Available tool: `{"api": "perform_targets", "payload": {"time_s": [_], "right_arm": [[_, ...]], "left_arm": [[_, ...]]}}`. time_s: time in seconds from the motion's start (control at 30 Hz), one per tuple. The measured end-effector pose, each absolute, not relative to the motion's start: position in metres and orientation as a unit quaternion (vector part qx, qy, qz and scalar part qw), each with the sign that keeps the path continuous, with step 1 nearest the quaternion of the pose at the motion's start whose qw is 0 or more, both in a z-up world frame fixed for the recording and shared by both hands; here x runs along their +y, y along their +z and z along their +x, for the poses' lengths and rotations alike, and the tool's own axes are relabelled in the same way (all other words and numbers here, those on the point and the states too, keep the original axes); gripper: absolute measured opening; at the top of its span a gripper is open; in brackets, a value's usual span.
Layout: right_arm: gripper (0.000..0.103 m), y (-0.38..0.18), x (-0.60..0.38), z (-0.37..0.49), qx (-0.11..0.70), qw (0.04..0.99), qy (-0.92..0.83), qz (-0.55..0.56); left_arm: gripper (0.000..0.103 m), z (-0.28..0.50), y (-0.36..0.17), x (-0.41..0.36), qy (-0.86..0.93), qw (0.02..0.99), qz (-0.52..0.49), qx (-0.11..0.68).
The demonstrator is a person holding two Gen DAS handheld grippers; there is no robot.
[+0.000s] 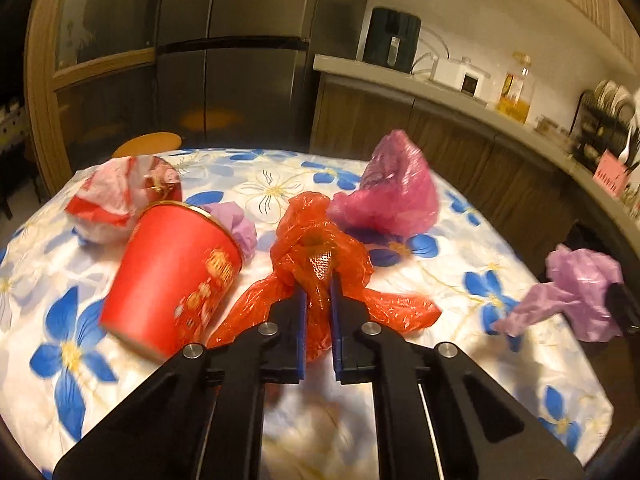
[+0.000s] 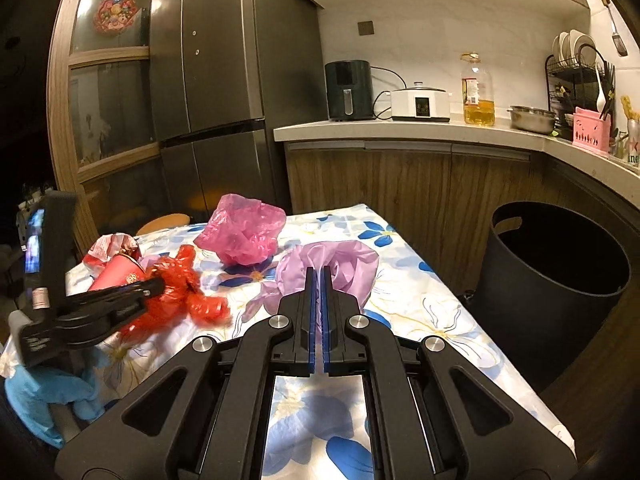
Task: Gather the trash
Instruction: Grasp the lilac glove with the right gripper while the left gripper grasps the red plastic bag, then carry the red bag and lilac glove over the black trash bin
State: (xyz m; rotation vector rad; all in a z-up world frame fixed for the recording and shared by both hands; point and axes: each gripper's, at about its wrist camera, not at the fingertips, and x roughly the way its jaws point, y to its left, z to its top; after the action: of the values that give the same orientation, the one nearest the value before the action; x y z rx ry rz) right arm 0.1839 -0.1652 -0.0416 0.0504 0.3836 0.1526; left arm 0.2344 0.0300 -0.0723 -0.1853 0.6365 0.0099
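Note:
A crumpled red plastic bag [image 1: 320, 236] lies mid-table on the flowered cloth, and my left gripper [image 1: 319, 280] is shut on its middle. From the right wrist view that gripper [image 2: 158, 284] comes in from the left onto the red bag [image 2: 180, 280]. My right gripper [image 2: 319, 270] is shut on a lilac plastic bag [image 2: 344, 260], seen at the table's right edge in the left wrist view [image 1: 576, 288]. A pink bag [image 1: 392, 188] stands behind. A red paper cup [image 1: 172, 276] leans left of the red bag, with a red-and-white wrapper [image 1: 112, 196] behind it.
A black bin [image 2: 552, 292] stands on the floor off the table's right edge, below the counter [image 2: 400, 130]. A small lilac wad [image 1: 236, 228] lies behind the cup. A blue-gloved hand [image 2: 44, 396] holds the left gripper. A fridge [image 2: 224, 80] stands behind the table.

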Motion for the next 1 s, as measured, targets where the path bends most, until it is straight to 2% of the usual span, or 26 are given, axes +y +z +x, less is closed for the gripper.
{"api": "perform_targets", "payload": {"time_s": [0.23, 0.43, 0.7, 1.0], "right_arm": [[0.002, -0.034, -0.168, 0.17, 0.183, 0.98, 0.081, 0.02], [0.002, -0.029, -0.171, 0.155, 0.177, 0.98, 0.087, 0.017], [0.002, -0.02, -0.181, 0.141, 0.166, 0.982, 0.085, 0.018], [0.002, 0.002, -0.225, 0.134, 0.133, 0.989, 0.05, 0.032]], "left_arm": [[0.009, 0.169, -0.049, 0.03, 0.0, 0.958, -0.108, 0.265], [0.009, 0.137, -0.049, 0.023, -0.002, 0.959, -0.103, 0.264], [0.009, 0.137, -0.039, 0.003, -0.026, 0.961, -0.092, 0.258], [0.009, 0.153, -0.002, -0.051, -0.092, 0.97, -0.069, 0.216]]}}
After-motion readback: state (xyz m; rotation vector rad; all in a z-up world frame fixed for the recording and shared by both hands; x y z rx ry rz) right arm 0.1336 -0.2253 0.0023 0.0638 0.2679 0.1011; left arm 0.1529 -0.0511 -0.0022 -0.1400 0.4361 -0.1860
